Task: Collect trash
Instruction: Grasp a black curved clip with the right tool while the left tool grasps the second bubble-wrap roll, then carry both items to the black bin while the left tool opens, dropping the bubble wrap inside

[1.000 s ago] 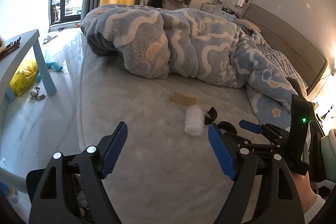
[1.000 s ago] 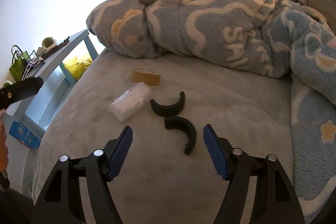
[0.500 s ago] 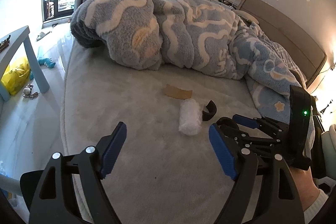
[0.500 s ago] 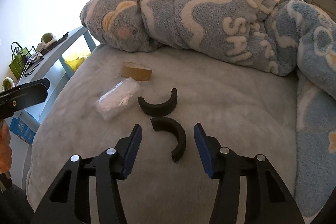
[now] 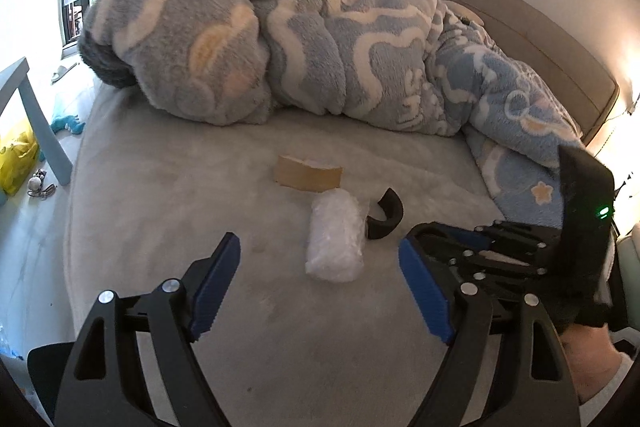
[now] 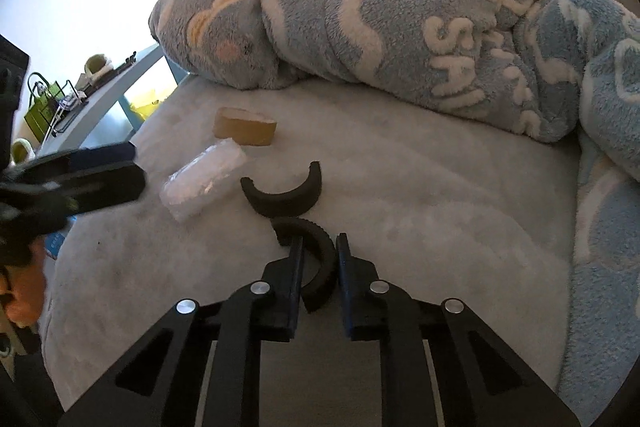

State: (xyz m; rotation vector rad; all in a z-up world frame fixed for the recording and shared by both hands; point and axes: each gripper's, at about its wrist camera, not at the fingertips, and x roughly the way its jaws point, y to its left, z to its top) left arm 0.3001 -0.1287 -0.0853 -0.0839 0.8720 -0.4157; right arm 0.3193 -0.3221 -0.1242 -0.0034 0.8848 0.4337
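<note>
While right gripper (image 6: 318,259) clamps it, black half-ring (image 6: 320,247) is half-hidden.

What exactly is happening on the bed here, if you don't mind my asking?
A person is collecting trash off the bed with two handheld grippers. The right gripper has its fingers closed around the nearer black curved piece. The left gripper is open, with the clear plastic wrap ahead between its fingers. A second black curved piece and a cardboard scrap lie untouched.
</note>
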